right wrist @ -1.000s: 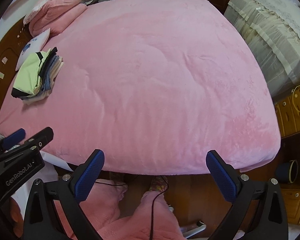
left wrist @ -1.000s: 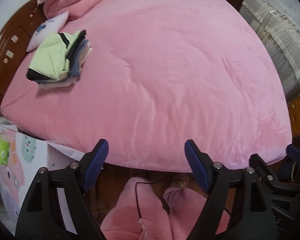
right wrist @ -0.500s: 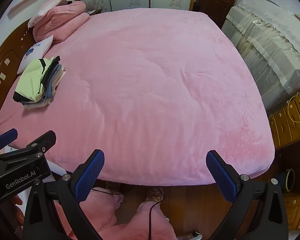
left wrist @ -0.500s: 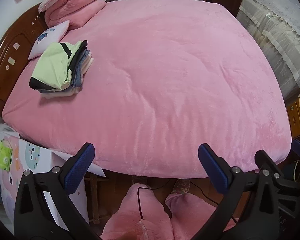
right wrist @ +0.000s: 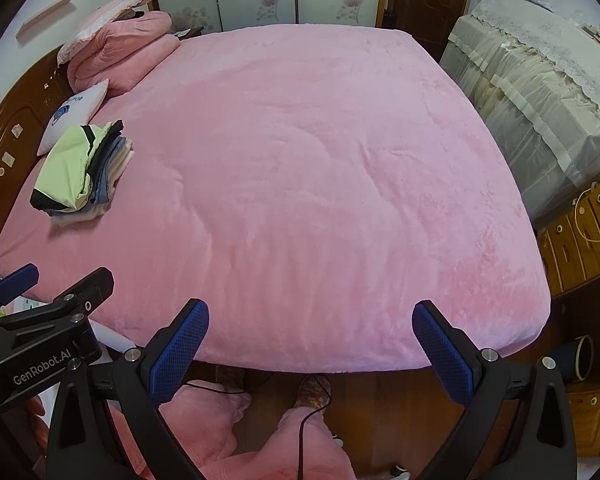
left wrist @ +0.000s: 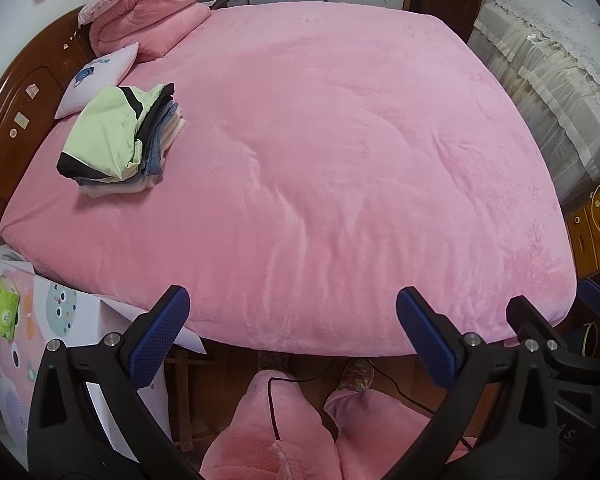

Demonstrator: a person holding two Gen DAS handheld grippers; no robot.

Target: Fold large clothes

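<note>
Both our grippers, left (left wrist: 292,316) and right (right wrist: 310,330), gape empty; left jaws just widened. Folded stack (left wrist: 118,138) done, bed (left wrist: 340,160) bare. Next, prob.: fetch another garment.

Bed cover (left wrist: 340,168) pink plush fleece, matt, headboard (left wrist: 16,120) glossy dark wood, folded clothes (left wrist: 120,136) soft cloth, gripper pads (right wrist: 178,350) textured blue rubber

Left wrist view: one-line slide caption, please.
Open left gripper over a pink plush bedspread, folded clothes stack beside the wooden headboard.
</note>
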